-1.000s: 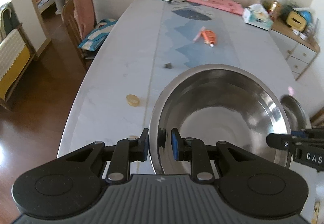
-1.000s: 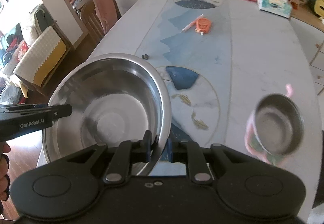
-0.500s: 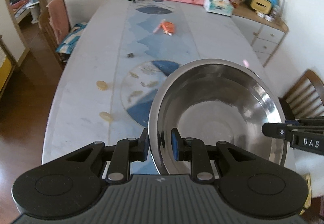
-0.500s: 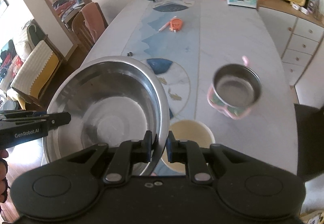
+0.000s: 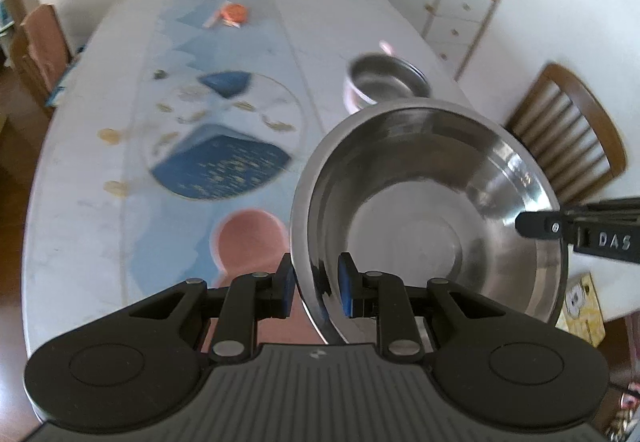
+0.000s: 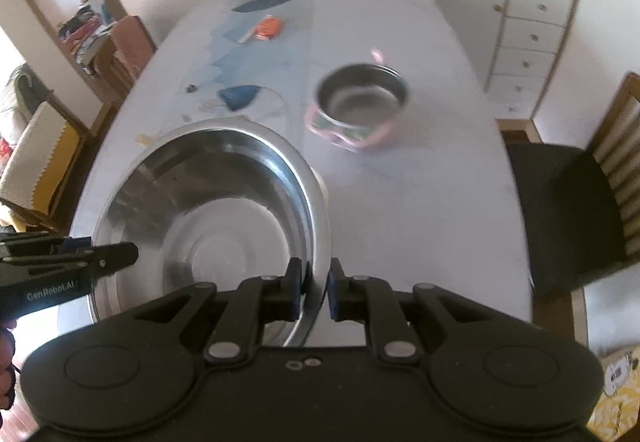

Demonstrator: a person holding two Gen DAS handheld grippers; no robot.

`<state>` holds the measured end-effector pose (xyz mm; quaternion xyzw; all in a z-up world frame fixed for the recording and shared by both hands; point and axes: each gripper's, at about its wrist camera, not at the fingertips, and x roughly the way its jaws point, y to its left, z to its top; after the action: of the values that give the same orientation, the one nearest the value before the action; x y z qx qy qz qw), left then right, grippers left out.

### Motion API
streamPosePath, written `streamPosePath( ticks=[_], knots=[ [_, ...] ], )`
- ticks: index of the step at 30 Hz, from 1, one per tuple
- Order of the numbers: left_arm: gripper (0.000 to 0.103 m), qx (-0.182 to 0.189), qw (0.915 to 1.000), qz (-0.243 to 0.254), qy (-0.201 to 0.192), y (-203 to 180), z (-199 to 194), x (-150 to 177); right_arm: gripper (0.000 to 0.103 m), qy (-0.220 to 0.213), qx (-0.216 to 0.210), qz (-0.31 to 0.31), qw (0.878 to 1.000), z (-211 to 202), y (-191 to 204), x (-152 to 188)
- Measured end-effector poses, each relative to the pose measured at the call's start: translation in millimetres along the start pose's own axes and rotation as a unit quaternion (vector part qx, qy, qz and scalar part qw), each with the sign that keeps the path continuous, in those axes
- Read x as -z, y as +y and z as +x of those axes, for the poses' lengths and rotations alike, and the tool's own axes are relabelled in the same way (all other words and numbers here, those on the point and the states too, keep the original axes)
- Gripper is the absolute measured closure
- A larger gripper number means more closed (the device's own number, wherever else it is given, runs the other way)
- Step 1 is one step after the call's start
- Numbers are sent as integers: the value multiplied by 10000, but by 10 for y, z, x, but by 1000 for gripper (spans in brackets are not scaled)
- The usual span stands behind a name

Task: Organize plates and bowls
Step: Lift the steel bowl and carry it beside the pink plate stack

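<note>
Both wrist views look down, sharing the table (image 5: 88, 170)

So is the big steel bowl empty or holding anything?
Empty. The big steel bowl shows only bare, shiny metal across its bottom and walls in both wrist views, nothing lying inside.

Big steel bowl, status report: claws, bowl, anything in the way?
Left claw and right claw both clamped on opposite rims. Big steel bowl held above the table. Small pink-sided bowl sits ahead; pink plate below.
</note>
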<state>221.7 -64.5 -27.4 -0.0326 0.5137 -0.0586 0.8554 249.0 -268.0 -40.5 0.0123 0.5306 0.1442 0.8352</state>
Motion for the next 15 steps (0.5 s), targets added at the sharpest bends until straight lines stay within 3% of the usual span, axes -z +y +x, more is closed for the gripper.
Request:
streamPosePath(
  ticks=[15],
  knots=[
    [82, 55, 9968, 634, 491, -973, 702, 438, 90, 575, 208, 441, 9972, 344, -1002, 545]
  ],
)
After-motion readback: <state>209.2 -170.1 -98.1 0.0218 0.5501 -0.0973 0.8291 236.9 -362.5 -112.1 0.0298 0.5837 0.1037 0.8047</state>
